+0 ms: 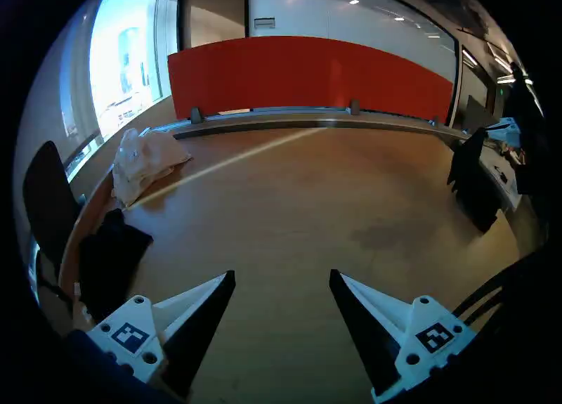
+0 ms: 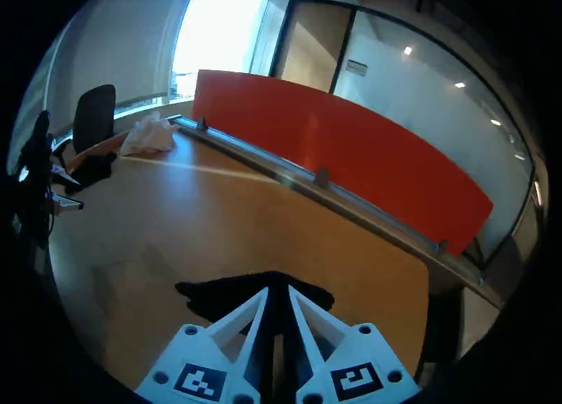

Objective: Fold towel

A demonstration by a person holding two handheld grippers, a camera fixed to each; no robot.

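Shows, in the left gripper view, the left gripper [image 1: 281, 274] with fingers wide apart and nothing between them, poised over bare wood of the table [image 1: 302, 193]. Picks out there a pale towel heap [image 1: 144, 161] bunched in the far left corner, a dark cloth [image 1: 105, 256] slumped at the left edge nearer in, and a dark shape [image 1: 474, 179] at the right edge, too dim to name. Takes in the red screen [image 1: 309, 77] standing along the whole far edge.

Adds, in the right gripper view, the right gripper [image 2: 277, 289] with fingers drawn together, tips sunk in a raised peak of the dark towel [image 2: 211, 298], clamped on it as far as can be told. Puts that towel on the wood, nearer the right edge than the left, spreading to both sides of the fingertips and a little more to their left. Catches the screen slanting away to the right, a chair [image 2: 95, 116] beyond the far left corner, a bright window [image 2: 218, 31] behind it, and the pale towel heap and dark cloth small and well apart from the dark towel.

Leaves a broad stretch of bare wood between the dark towel and the screen, and as much ahead of the left gripper; bounded at the far edge by the screen, open toward the left edge up to the dark cloth
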